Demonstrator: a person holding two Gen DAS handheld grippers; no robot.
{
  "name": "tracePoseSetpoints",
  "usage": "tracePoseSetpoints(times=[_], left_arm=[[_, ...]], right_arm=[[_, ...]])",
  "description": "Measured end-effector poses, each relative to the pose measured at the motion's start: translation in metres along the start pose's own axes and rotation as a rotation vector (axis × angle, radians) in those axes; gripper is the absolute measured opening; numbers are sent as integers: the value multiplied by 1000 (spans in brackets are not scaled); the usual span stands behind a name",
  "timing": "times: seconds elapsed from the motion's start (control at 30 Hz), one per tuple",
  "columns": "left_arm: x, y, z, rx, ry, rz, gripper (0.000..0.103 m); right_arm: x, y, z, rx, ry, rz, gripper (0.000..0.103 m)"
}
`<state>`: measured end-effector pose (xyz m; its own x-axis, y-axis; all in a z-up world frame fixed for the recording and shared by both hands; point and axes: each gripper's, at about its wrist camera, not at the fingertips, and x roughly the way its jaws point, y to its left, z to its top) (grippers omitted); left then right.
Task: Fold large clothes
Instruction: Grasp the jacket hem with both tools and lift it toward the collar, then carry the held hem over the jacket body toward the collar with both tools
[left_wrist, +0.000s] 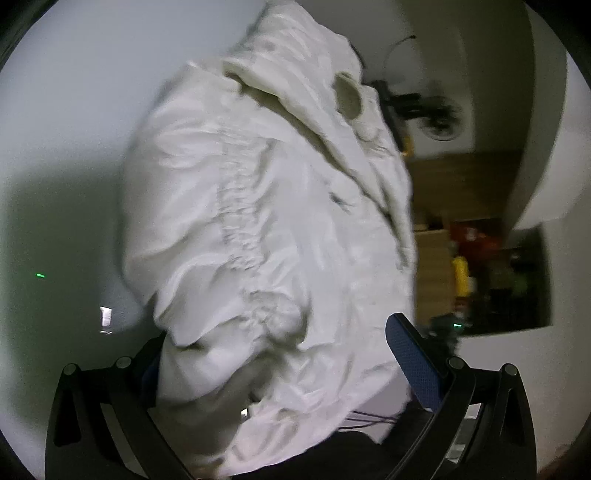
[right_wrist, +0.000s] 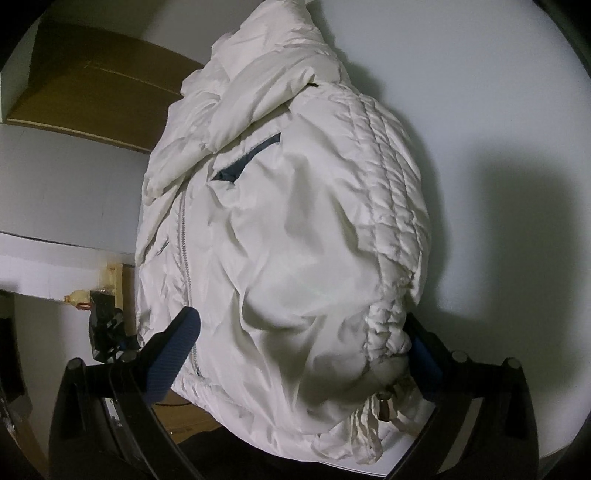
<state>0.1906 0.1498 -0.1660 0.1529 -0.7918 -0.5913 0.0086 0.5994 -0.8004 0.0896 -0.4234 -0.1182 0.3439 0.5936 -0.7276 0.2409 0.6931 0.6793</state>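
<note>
The white padded jacket (right_wrist: 280, 236) lies bundled on the pale worktop (right_wrist: 480, 110), its hem bulk sitting between my right fingers (right_wrist: 295, 354), which stand wide and press nothing. My left fingers (left_wrist: 280, 365) look wide too, though cloth hides one pad, so I can't be sure. Closing here, I'd likely pinch several slippery layers and drag the whole bundle askew.

A home room is suggested by plain white walls (right_wrist: 480, 92), a cluttered wooden shelf (left_wrist: 491, 273), a fan (left_wrist: 439, 122) and a cardboard box (right_wrist: 92, 88).
</note>
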Motion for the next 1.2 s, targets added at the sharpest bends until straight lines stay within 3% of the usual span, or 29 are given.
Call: tracePoseSetpoints(times=[0.1,0.23,0.33,0.43,0.57,0.7,0.73,0.8,0.87,0.9,0.93,1.0,1.03,1.07,1.2], left_arm=[[-6,-8,-6,62,-20,133,103],[1,-15,-5,59,26,179,103],[7,-14,-11,20,127,136,103],[6,-17,-19,41,151,194,103],[9,-14,-15,25,176,176,103],[11,-3,1,-44,118,39,103],[11,0,5,-59,103,14,102],[12,4,9,-81,88,-33,101],[16,4,9,-78,85,-65,101],[18,3,8,-67,81,-73,100],[18,2,7,-59,80,-71,93],[21,1,5,-52,77,-34,68],[21,4,5,-61,70,-8,45],[23,8,6,-73,68,29,28],[23,10,2,-51,45,51,21]], right_arm=[[-3,-5,-2,1,10,20,101],[-2,-2,-3,-10,14,-1,101],[-1,0,-5,-13,28,-7,101],[-2,-1,-5,-17,32,4,101],[-2,-4,-3,6,37,19,101],[-3,-4,-4,13,18,8,101],[-3,-4,-5,16,9,-1,98],[-5,-6,-5,20,-5,-40,77],[-3,-14,-5,48,0,-44,41],[-2,-18,-5,60,3,-30,36],[-2,-20,-5,63,0,-22,32],[-1,-17,-6,46,-11,-36,29],[0,-15,-6,38,-19,-44,26],[1,-15,-7,39,-25,-53,23],[2,-11,-10,37,-47,-67,18]])
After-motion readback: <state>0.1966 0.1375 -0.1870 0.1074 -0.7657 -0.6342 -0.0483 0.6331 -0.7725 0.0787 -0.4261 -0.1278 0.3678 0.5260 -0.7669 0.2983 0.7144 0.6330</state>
